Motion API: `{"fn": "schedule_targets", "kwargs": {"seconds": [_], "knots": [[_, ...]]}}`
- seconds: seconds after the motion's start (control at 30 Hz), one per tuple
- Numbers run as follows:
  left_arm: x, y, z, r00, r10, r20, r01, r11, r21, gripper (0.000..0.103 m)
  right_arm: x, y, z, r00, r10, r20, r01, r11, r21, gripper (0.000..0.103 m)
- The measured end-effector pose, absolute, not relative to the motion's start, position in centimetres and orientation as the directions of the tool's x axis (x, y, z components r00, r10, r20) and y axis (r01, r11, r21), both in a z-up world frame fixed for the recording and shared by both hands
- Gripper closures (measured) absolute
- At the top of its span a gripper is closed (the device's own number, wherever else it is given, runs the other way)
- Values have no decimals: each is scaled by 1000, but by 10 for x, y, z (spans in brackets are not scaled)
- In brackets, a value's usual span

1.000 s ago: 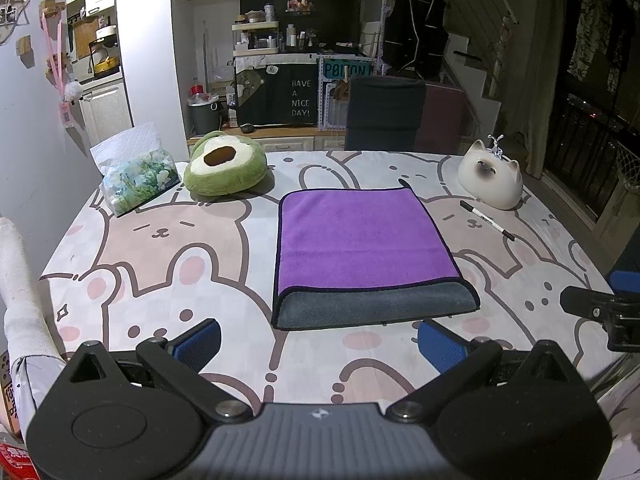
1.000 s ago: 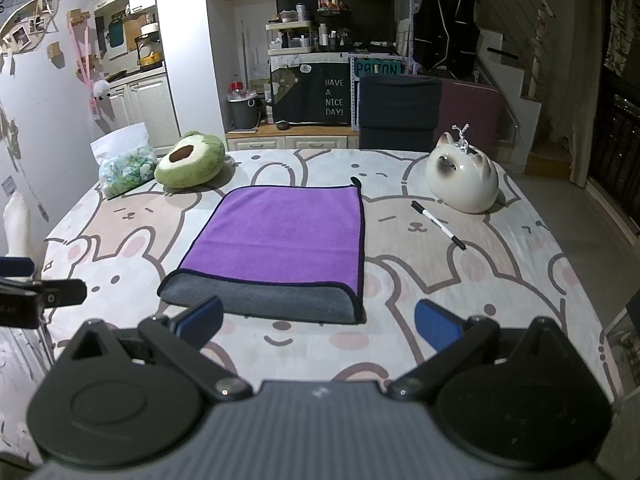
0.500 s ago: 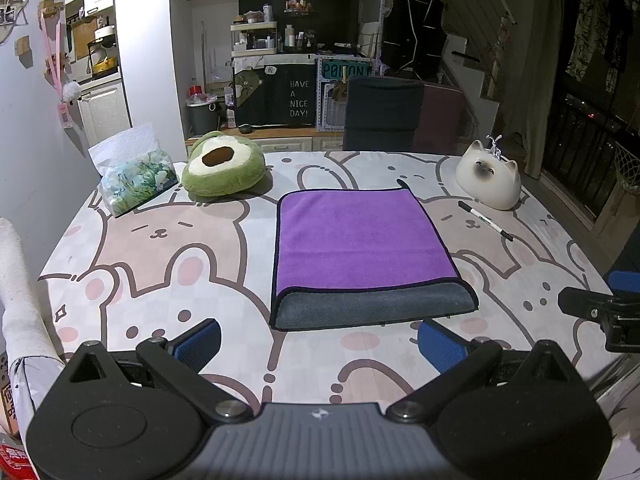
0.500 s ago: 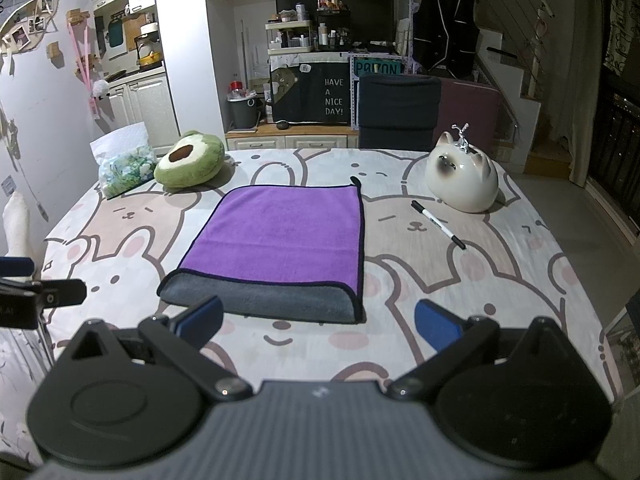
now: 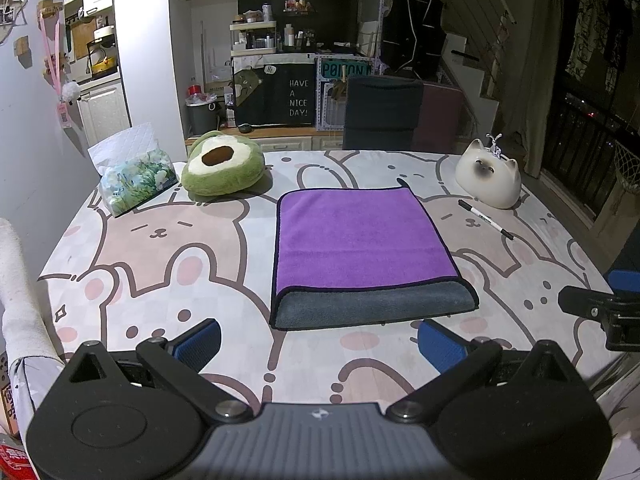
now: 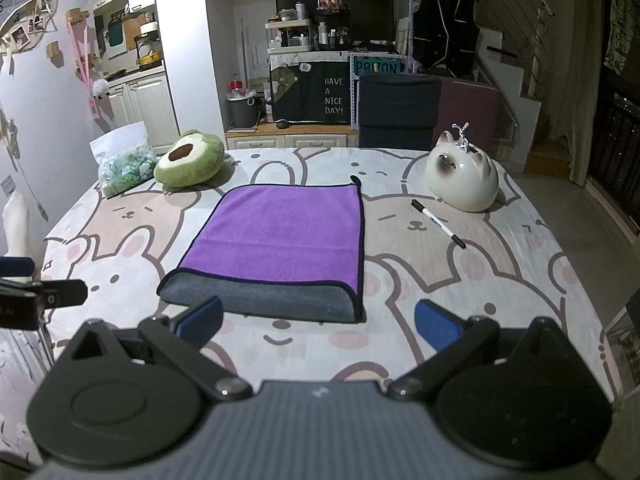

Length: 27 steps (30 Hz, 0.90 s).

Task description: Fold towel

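Note:
A purple towel (image 5: 360, 236) lies flat in the middle of the table, folded over, with its grey underside showing as a strip (image 5: 372, 306) along the near edge. It also shows in the right wrist view (image 6: 286, 236). My left gripper (image 5: 318, 344) is open and empty, just short of the towel's near edge. My right gripper (image 6: 318, 322) is open and empty, at the near edge, its left fingertip (image 6: 202, 316) beside the grey strip. Each gripper shows at the edge of the other's view.
On the bunny-print tablecloth (image 5: 160, 256) stand an avocado plush (image 5: 222, 166), a tissue pack (image 5: 134, 174), a ceramic cat (image 5: 488, 174) and a black-capped marker (image 5: 486, 220). A dark chair (image 5: 380, 118) stands behind the far edge.
Both grippers have crept slightly towards the towel; nothing on the table has moved.

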State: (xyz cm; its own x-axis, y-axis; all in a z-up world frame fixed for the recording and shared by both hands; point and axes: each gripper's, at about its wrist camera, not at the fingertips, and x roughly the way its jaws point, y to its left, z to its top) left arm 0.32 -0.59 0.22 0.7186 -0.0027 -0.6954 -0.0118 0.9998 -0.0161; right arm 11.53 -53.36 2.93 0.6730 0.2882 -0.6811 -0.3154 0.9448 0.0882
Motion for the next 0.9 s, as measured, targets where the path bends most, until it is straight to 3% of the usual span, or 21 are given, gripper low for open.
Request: {"fn": "schedule_targets", "kwargs": {"seconds": [0.9], "knots": [[6,-9,4,726,-7,-688,-10,1000,-20,0,117,-533,29,673,289,-681,-315,945,89,0]]}}
